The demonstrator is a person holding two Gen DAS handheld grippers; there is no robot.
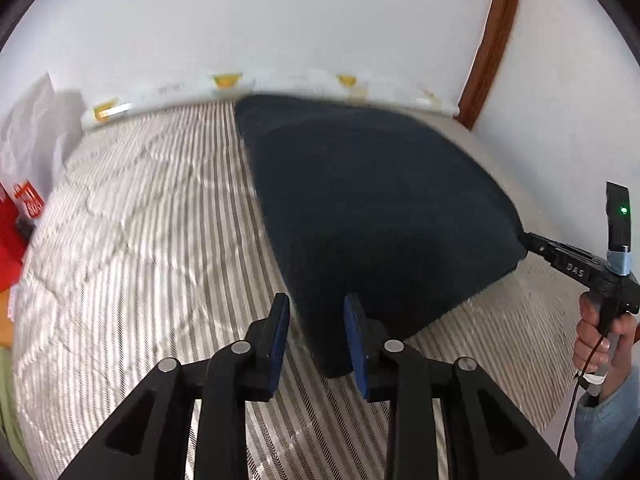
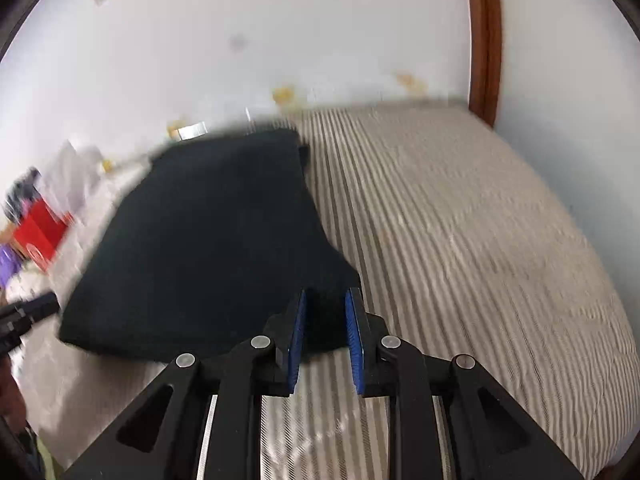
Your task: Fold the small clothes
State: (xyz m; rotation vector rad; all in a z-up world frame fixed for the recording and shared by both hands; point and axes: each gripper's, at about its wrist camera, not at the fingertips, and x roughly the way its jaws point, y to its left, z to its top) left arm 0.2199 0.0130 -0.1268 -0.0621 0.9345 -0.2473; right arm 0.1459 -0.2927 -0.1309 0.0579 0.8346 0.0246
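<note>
A dark navy garment (image 1: 372, 208) lies flat on the striped bedcover (image 1: 152, 220); it also shows in the right wrist view (image 2: 208, 240). My left gripper (image 1: 318, 320) is open, its blue pads either side of the garment's near corner. My right gripper (image 2: 325, 320) is open around the garment's other near corner, with cloth between the pads. In the left wrist view the right gripper's tip (image 1: 528, 240) sits at the cloth's right corner. The left gripper's tip (image 2: 36, 308) shows at the cloth's left edge.
A white wall and a row of white packets with yellow marks (image 1: 224, 84) line the far edge of the bed. A red box (image 1: 20, 216) and a white bag sit at the left. A brown door frame (image 1: 492, 40) stands at the back right.
</note>
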